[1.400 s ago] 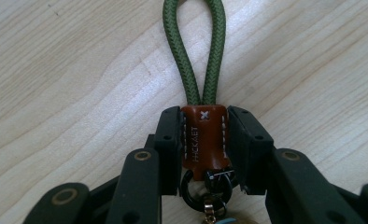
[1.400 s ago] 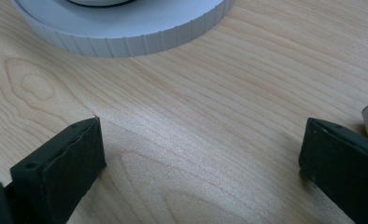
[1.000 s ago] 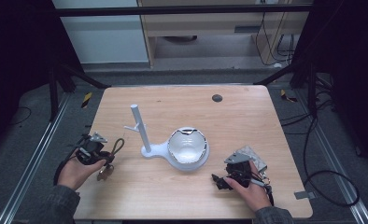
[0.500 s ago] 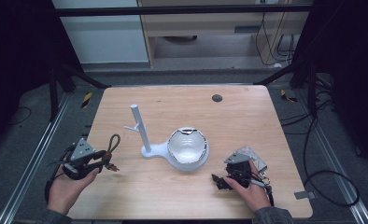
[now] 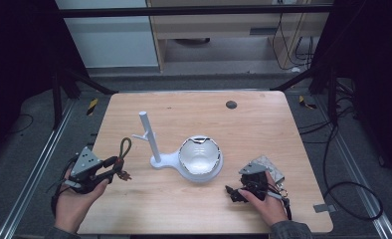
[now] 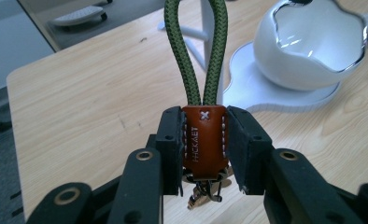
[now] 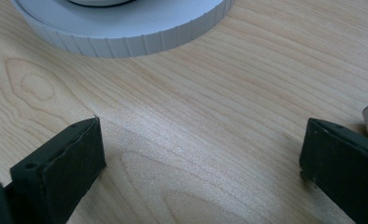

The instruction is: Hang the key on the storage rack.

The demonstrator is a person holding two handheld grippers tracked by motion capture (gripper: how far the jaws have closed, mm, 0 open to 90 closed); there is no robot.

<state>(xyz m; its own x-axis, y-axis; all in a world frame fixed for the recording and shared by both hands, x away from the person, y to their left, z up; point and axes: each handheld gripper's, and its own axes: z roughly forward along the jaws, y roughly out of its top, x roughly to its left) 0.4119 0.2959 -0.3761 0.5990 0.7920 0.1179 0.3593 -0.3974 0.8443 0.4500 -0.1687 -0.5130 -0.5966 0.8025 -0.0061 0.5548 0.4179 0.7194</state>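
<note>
1. Green cord loop with a brown leather tab, a keychain (image 6: 203,135), is clamped by the tab in the left tool (image 6: 203,149); metal clips dangle below the pads.
2. Keychain sits lifted at the near left edge of the surface (image 5: 263,124), left of the white stand (image 5: 149,137).
3. Step in hand, as I read it: carrying the keychain toward the stand's side peg to hang it.
4. Right tool (image 7: 201,154) rests with jaws wide apart, nothing between, near right by the white bowl-shaped dish (image 5: 199,155).
5. Next move calls for raising the loop, keeping it open and slipping it over the post or peg.
</note>
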